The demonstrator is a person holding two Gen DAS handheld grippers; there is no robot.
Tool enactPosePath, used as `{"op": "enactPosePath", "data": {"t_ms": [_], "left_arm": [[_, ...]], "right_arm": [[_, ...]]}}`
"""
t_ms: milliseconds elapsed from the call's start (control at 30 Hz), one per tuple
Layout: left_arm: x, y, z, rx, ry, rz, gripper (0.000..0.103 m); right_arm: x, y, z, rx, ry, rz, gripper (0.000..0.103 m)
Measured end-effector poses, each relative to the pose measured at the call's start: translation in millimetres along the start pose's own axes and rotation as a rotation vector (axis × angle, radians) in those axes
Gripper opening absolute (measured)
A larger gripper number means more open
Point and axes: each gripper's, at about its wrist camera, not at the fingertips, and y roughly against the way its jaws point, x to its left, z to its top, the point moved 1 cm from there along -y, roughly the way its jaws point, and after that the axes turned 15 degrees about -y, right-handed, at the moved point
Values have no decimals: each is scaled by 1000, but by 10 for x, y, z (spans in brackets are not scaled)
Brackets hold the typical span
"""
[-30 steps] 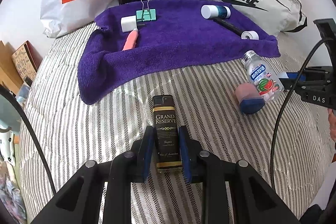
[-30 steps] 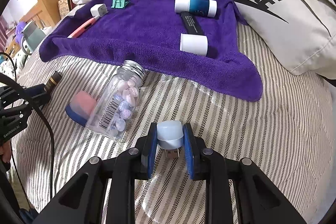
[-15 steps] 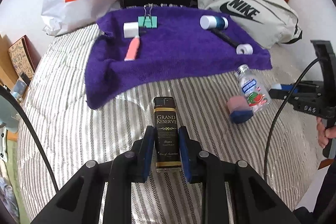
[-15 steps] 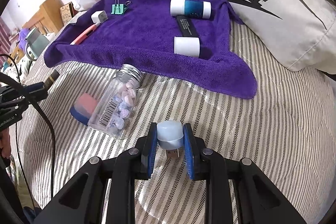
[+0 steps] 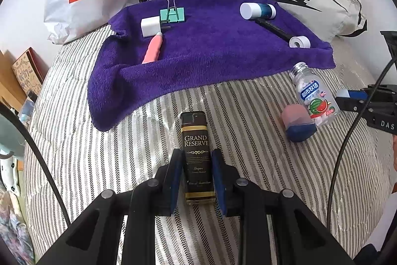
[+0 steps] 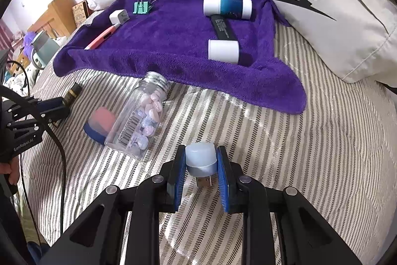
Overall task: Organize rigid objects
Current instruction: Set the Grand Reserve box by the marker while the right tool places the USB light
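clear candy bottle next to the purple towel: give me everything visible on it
The clear bottle looks like plastic, with a ribbed silver screw cap, closed. It lies on its side on the striped bedcover, cap toward the purple towel and about at its edge. It is partly filled with pale pink, white and bluish candies. The right wrist view shows a barcode; the left wrist view shows a blue label with a watermelon picture. A pink-and-blue object lies against its side. Neither gripper touches it.

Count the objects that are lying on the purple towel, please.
6: binder clip, white charger, pink pen on the purple towel's left; blue-white tube, black stick, white roll on its right. Folds may hide more.
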Motion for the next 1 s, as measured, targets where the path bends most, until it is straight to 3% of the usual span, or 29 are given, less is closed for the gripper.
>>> {"op": "enactPosePath", "data": {"t_ms": [200,533,1000], "left_arm": [[76,4,-7,-15,30,-38,23],[196,342,91,-105,49,-51,23],[392,320,567,-142,21,-36,23]], "right_arm": [[41,-11,-2,4,7,9,24],[76,161,132,-29,23,37,24],[190,267,482,-50,28,91,24]]}}
